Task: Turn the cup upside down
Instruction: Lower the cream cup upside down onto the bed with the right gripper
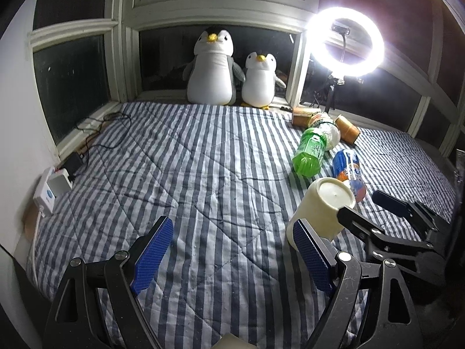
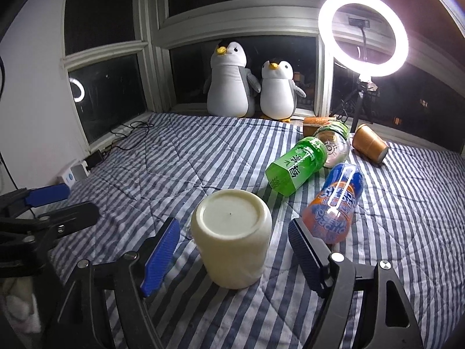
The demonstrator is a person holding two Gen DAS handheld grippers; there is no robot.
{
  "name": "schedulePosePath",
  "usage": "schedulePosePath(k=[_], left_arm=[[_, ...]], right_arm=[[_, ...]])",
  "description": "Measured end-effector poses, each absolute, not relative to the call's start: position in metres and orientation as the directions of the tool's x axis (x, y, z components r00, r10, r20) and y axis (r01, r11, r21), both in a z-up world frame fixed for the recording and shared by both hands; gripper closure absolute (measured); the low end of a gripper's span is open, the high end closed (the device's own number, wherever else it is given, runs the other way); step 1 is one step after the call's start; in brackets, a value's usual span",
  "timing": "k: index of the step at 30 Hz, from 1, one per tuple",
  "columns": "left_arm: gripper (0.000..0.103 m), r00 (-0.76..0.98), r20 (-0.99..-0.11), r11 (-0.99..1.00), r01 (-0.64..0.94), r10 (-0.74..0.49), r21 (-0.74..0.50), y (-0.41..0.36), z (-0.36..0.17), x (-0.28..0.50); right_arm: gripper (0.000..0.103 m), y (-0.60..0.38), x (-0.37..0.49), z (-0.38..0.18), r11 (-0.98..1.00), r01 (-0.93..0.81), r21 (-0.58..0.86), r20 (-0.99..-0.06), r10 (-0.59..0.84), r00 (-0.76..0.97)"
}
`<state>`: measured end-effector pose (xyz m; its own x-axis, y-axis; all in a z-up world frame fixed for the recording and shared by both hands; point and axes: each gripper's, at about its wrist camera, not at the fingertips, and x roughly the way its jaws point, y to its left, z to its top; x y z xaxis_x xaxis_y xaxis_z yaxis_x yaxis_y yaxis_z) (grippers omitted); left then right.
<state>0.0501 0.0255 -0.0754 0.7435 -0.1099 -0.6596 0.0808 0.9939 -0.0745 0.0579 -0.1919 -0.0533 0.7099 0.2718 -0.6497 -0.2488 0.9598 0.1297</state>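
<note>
A cream cup [image 2: 232, 241] stands upside down on the striped bed cover [image 2: 377, 232], its flat base facing up. My right gripper [image 2: 229, 250] is open, one finger on each side of the cup, not touching it. In the left wrist view the cup [image 1: 319, 206] stands at the right, just past my left gripper's right finger. My left gripper [image 1: 232, 250] is open and empty over bare cover. The right gripper [image 1: 375, 206] shows there beside the cup. The left gripper [image 2: 66, 203] shows at the left edge of the right wrist view.
A green bottle [image 2: 296, 165], a blue and orange bottle [image 2: 334, 203], a clear jar [image 2: 334, 142] and brown paper cups [image 2: 370, 142] lie behind the cup. Two penguin toys [image 2: 232, 84] sit on the sill. A ring light [image 2: 363, 37] stands at the back right. Cables and a charger [image 1: 75, 160] lie left.
</note>
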Motion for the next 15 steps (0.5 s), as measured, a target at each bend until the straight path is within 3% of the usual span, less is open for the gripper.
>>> schedulePosePath(k=[15], left_arm=[[0.014,0.889,-0.455,0.996,0.081,-0.062,0.022,0.004,-0.041,0.030]], right_arm=[[0.021,-0.219,0.003,-0.015,0.975,-0.163,0.154,-0.564,0.222,0.795]])
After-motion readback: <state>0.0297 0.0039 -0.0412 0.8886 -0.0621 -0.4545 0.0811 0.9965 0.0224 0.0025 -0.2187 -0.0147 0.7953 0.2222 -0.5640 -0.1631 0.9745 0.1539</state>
